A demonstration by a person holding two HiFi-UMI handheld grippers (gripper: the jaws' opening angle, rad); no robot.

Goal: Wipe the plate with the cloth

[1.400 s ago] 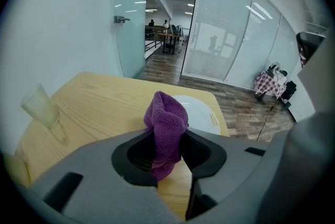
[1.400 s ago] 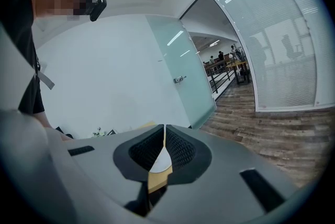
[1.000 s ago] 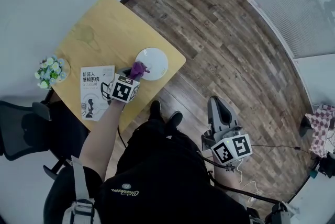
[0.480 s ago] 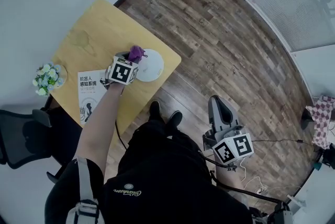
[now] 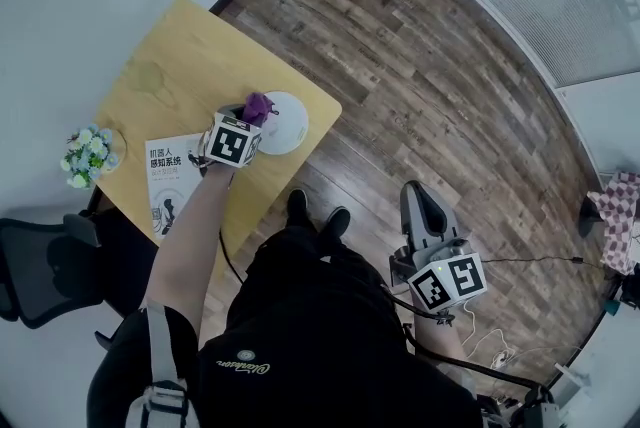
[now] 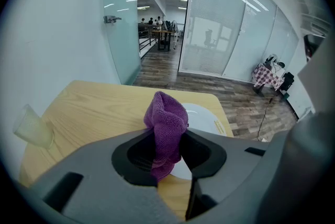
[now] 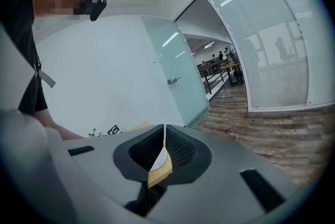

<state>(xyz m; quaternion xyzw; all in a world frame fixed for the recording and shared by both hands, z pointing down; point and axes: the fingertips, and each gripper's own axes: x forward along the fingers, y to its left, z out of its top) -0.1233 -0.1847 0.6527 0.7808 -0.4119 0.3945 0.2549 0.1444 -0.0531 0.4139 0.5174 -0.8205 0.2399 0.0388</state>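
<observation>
Left gripper (image 6: 168, 136) is clamped on the purple cloth (image 6: 166, 124) at the edge of the plate (image 6: 205, 116); right gripper (image 7: 160, 138), jaws together, hangs well apart from the plate; book (image 5: 170, 178) near the plate has a Chinese title, hardly readable.

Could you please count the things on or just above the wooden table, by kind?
Plate: 1
Cloth, held in the left tool: 1
Booklet: 1
Flower bunch: 1
Clear cup: 1
Total: 5
</observation>
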